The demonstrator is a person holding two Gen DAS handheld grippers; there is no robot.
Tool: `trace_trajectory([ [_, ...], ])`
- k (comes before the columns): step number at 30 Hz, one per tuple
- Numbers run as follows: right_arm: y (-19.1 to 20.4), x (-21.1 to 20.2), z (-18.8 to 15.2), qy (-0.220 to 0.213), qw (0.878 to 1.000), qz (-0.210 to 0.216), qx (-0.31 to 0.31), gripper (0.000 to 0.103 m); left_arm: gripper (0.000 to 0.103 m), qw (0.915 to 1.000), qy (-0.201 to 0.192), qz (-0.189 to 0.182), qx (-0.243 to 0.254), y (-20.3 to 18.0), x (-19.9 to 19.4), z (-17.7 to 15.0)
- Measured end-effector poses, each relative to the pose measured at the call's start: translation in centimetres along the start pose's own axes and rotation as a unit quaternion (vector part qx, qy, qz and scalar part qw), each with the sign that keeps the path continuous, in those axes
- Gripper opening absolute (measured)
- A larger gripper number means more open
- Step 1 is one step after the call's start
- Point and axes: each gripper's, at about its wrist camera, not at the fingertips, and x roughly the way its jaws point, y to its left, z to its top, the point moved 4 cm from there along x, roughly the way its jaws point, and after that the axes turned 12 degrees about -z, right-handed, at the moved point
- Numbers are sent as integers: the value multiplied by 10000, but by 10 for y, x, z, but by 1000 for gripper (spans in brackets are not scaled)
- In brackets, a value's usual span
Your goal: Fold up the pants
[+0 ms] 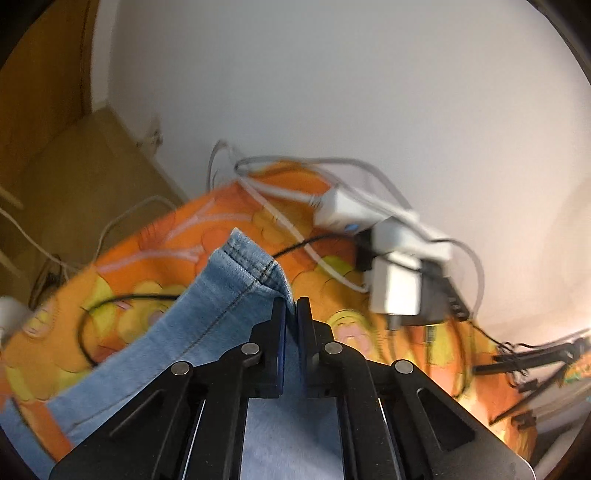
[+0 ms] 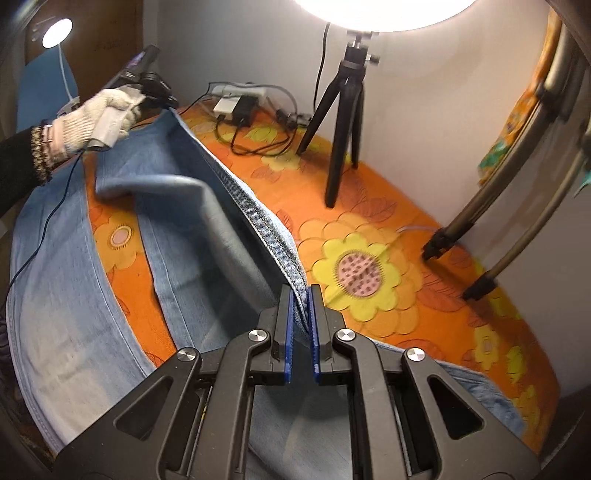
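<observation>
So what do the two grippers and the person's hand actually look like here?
Both the left gripper and the right gripper are black linkage frames with silver pivot pins and blue ridged pads. The left hand wears a cream knitted glove, beaded bracelets and a black sleeve; a thin dark cable trails below it.

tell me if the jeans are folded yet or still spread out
Not folded yet: the light blue denim jeans lie spread on the orange floral cloth, one edge lifted.

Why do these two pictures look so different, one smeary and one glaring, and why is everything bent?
Left wrist view: the chargers and cables are smeared by motion blur, while the jeans hem stays fairly sharp. Right wrist view: a bright lamp blows out the top edge, and the small tripod is crisp. Both views: the fisheye lens curves the orange flowered cloth and darkens the corners.
</observation>
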Motion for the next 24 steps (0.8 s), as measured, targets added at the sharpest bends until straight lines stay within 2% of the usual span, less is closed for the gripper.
trace_trajectory([
  [8, 16, -68, 12, -145, 9996, -254, -23, 8, 4, 9988, -324, -341, 143, -4, -98, 6],
  [13, 39, -118, 8, -170, 9995, -248, -80, 8, 4, 9969, -501, -544, 254, 7, -167, -8],
  [17, 67, -156, -8, -93, 9998, -135, -123, 8, 4, 9959, -543, -659, 293, 29, -220, -34],
  [24, 126, -185, -51, 194, 9987, 50, -465, 8, 4, 9973, -390, -590, 188, 90, -270, -108],
])
